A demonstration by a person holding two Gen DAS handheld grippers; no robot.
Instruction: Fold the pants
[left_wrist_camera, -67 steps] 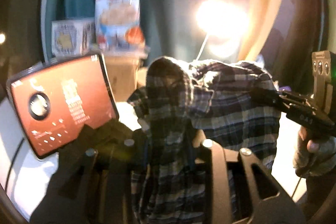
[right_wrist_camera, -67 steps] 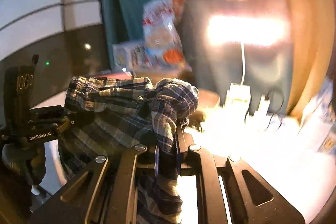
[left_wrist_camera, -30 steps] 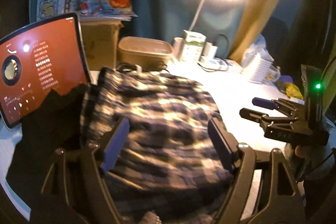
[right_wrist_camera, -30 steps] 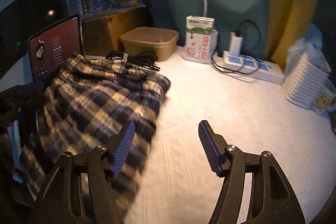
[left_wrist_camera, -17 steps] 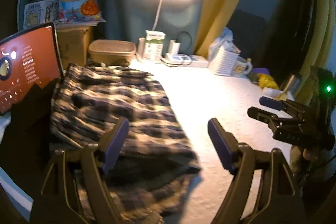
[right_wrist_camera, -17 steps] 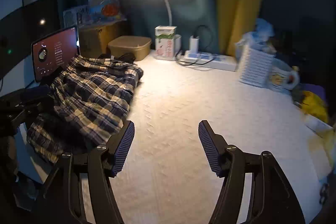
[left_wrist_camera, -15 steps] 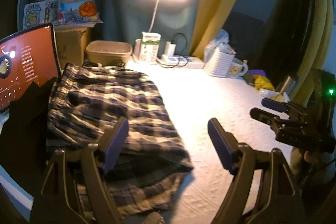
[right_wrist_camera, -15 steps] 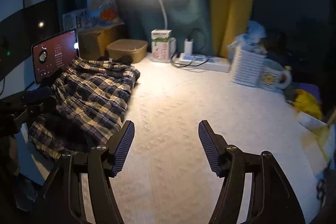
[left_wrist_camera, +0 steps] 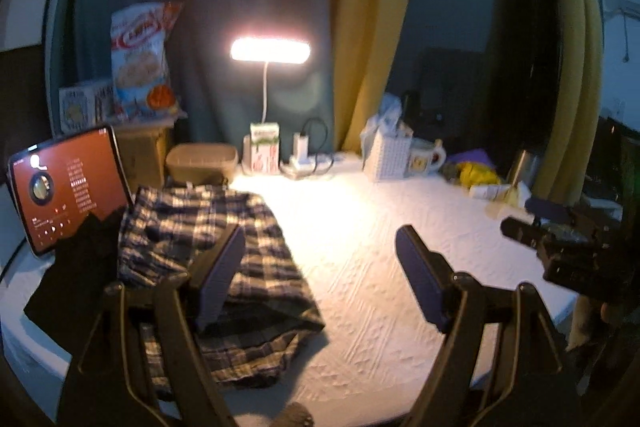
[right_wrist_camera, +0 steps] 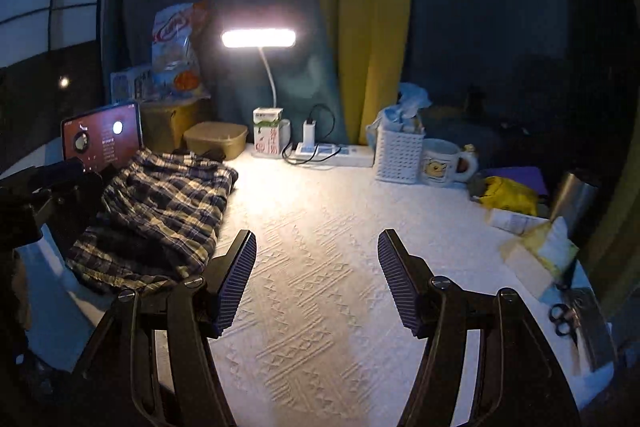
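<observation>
**Pants set down, both grippers released**

Left wrist view: the left hand-held gripper [left_wrist_camera: 320, 275] is held spread and empty above the plaid pants [left_wrist_camera: 224, 251], which are laid folded on the bench [left_wrist_camera: 380, 267] beside a tablet [left_wrist_camera: 66, 187]. The fold is judged nearly finished; perhaps edges need squaring.

Right wrist view: the right hand-held gripper [right_wrist_camera: 316, 279] is likewise released, over bare bench. No writing can be read.

1. The snack bag [left_wrist_camera: 140, 61] at far left carries red brand lettering, too blurred to read.
2. The tablet screen [left_wrist_camera: 68, 189] at left shows lines of small white text, illegible.
3. The carton [right_wrist_camera: 269, 135] under the lamp has red print, unreadable.
</observation>
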